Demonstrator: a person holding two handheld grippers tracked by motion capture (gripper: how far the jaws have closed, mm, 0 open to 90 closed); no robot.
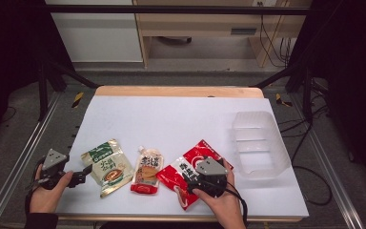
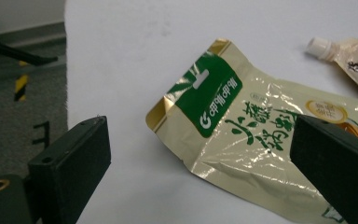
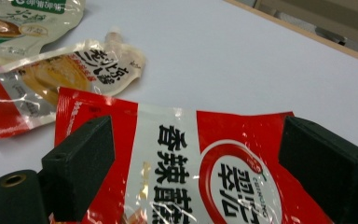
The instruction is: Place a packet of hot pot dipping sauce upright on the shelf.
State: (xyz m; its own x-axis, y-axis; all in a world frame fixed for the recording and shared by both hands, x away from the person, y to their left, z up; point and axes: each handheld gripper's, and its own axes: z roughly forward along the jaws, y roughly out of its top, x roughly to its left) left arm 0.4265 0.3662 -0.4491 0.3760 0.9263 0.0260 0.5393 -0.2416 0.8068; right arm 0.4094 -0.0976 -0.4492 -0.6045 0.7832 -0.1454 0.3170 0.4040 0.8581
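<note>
Your right gripper hovers spread over the red sauce pouch; your left gripper (jaws also apart) sits beside the green-and-gold pouch.

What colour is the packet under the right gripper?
Red with a white band and black writing, seen best in the right gripper view.

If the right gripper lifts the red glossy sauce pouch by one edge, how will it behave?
The red glossy sauce pouch lies flat and creased, so it will probably sag. Its shiny film may slip between the open right gripper jaws. It looks light.
</note>
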